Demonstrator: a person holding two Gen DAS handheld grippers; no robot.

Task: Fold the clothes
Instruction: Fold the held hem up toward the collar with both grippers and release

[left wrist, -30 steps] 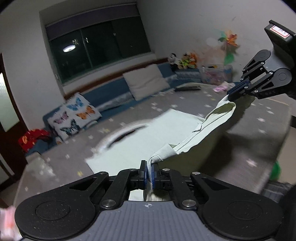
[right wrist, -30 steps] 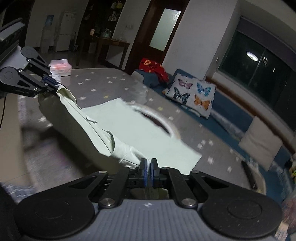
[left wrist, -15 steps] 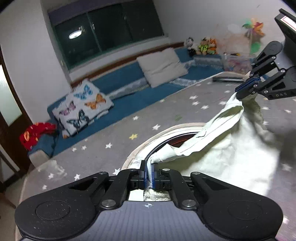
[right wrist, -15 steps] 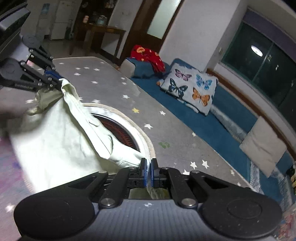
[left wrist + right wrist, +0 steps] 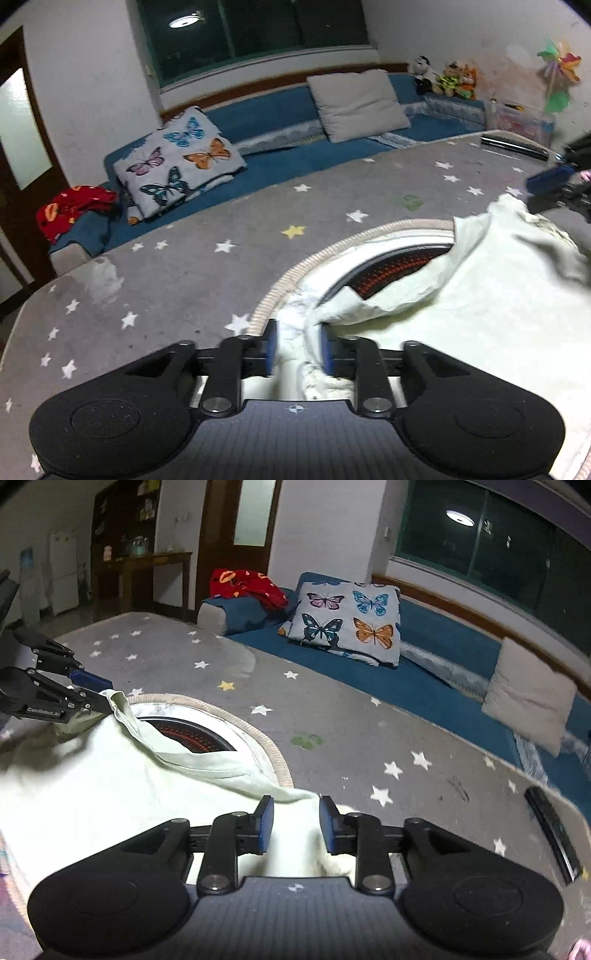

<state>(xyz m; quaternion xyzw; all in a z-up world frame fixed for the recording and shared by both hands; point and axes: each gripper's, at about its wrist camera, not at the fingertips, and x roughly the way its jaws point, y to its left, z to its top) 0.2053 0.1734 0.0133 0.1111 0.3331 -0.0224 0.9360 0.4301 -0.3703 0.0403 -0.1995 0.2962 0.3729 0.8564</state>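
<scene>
A pale cream garment (image 5: 491,314) lies on the grey star-patterned table (image 5: 184,266), folded over itself, its dark neck opening with red lining (image 5: 391,273) showing. It also shows in the right wrist view (image 5: 110,794). My left gripper (image 5: 295,350) is open, its blue pads on either side of the garment's edge. My right gripper (image 5: 293,825) is open just above the other corner of the cloth. The right gripper also shows in the left wrist view (image 5: 554,181), and the left gripper in the right wrist view (image 5: 92,694).
A blue bench holds a butterfly pillow (image 5: 177,166), a grey cushion (image 5: 358,103) and red cloth (image 5: 70,210). A black remote (image 5: 550,827) lies on the table at the right. Soft toys (image 5: 447,77) sit at the far corner.
Both grippers carried the garment's edge forward and down over the rest of it, then opened. The cloth now rests on the table instead of hanging between them.
</scene>
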